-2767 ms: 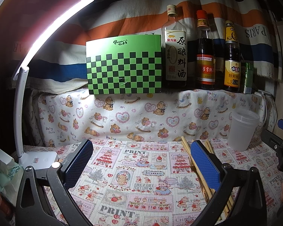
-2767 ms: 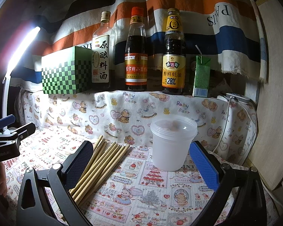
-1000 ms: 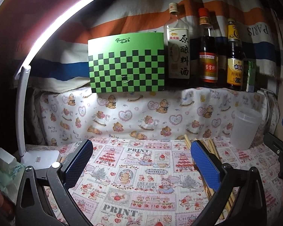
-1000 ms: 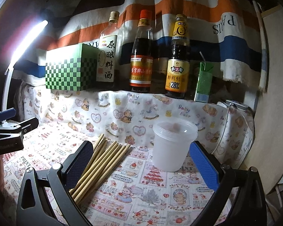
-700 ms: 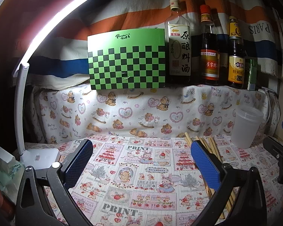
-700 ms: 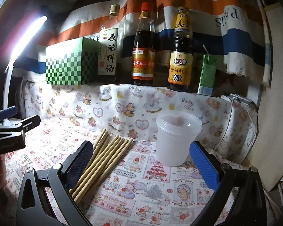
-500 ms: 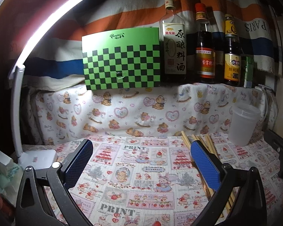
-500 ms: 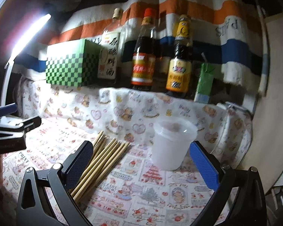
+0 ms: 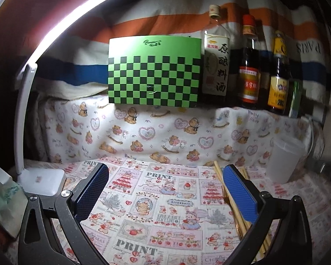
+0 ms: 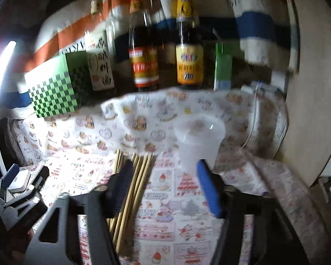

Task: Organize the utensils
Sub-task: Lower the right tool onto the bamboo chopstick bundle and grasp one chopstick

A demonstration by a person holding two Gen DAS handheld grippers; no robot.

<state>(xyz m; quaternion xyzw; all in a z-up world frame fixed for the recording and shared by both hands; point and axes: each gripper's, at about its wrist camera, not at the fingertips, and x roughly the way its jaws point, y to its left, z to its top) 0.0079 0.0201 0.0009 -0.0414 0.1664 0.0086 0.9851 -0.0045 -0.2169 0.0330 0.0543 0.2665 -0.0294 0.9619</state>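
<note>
A bundle of wooden chopsticks (image 10: 139,176) lies on the printed cloth (image 9: 165,209), and a translucent plastic cup (image 10: 198,141) stands just right of it. My right gripper (image 10: 164,167) hovers over them with its jaws closing. Nothing is pinched between them; the chopsticks run under its left finger and the cup is beyond its right fingertip. This view is blurred. My left gripper (image 9: 165,172) stands wide open over bare cloth, with the chopsticks (image 9: 237,218) behind its right finger and the cup (image 9: 284,161) farther right. Its fingers (image 10: 10,174) show at the left edge of the right wrist view.
A raised ledge at the back holds a green checkered box (image 9: 154,72), three sauce bottles (image 9: 216,66) and a small green carton (image 10: 222,70). A white desk lamp (image 9: 42,183) stands at the left. A wooden board (image 10: 315,88) closes off the right side.
The right gripper's jaws have come much closer together, and its view has tilted and blurred. The left gripper stays open and has barely shifted.
</note>
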